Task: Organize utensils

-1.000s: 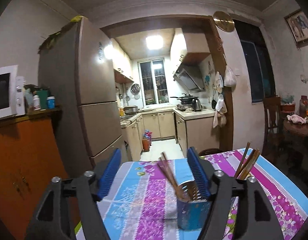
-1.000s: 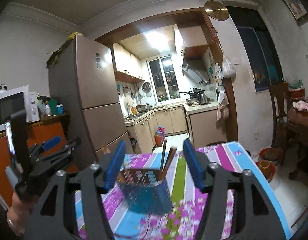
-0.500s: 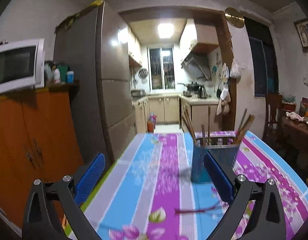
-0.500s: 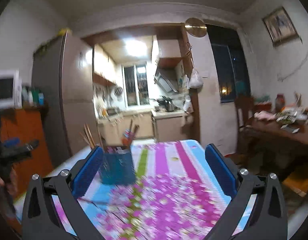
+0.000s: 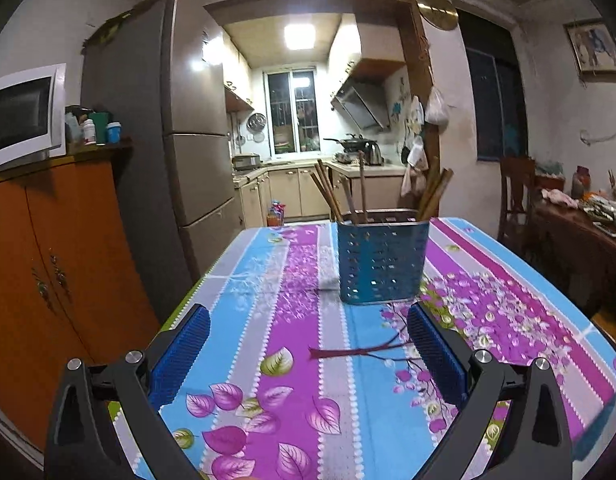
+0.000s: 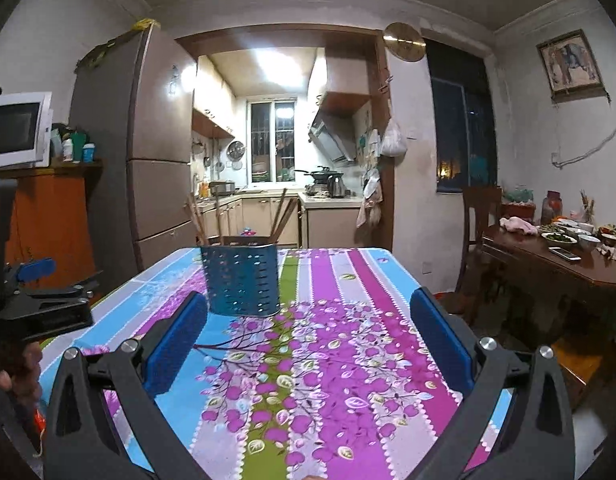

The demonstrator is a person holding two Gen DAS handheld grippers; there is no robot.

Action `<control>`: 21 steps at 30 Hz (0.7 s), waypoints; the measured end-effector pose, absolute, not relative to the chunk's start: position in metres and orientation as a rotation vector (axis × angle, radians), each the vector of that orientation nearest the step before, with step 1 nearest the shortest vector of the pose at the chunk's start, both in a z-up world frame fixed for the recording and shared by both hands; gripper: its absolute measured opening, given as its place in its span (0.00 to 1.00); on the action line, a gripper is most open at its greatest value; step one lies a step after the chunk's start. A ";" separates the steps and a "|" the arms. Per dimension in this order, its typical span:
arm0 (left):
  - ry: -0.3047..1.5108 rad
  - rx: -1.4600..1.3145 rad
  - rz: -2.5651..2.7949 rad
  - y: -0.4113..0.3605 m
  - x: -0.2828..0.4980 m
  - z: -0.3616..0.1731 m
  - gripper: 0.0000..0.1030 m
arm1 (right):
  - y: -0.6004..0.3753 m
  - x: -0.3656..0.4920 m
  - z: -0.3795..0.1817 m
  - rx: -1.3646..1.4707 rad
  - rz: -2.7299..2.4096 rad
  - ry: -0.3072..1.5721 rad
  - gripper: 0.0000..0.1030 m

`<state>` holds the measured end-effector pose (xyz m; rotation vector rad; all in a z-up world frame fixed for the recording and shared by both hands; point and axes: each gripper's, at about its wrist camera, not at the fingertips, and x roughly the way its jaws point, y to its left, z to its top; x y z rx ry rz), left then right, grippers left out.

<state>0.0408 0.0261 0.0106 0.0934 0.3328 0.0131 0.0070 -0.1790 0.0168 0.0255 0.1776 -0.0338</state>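
A blue perforated utensil holder [image 5: 383, 256] stands upright on the floral tablecloth [image 5: 300, 360], with several brown wooden chopsticks [image 5: 327, 192] sticking out of it. It also shows in the right wrist view [image 6: 240, 280]. My left gripper [image 5: 308, 344] is open and empty, low over the near part of the table, well short of the holder. My right gripper [image 6: 308, 328] is open and empty, with the holder ahead near its left finger. The left gripper shows at the left edge of the right wrist view [image 6: 40, 304].
An orange cabinet [image 5: 48, 264] with a microwave [image 5: 24, 112] stands left of the table, beside a tall fridge [image 5: 164, 152]. A dark wooden table with dishes [image 6: 559, 256] and a chair [image 6: 481, 216] stand to the right. The kitchen doorway lies beyond.
Both grippers have pulled back from the holder toward the near edge of the table and dropped lower. The holder now stands alone on the cloth, farther ahead of both.
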 end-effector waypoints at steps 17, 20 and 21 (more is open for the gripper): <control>0.315 0.138 0.039 0.010 0.041 -0.001 0.96 | -0.178 0.005 0.011 0.014 -0.045 0.184 0.95; 0.354 0.137 0.054 0.010 0.045 -0.005 0.96 | -0.176 0.003 0.012 0.003 -0.071 0.175 0.95; 0.364 0.130 0.045 0.010 0.045 -0.006 0.96 | -0.175 0.003 0.012 0.000 -0.077 0.175 0.95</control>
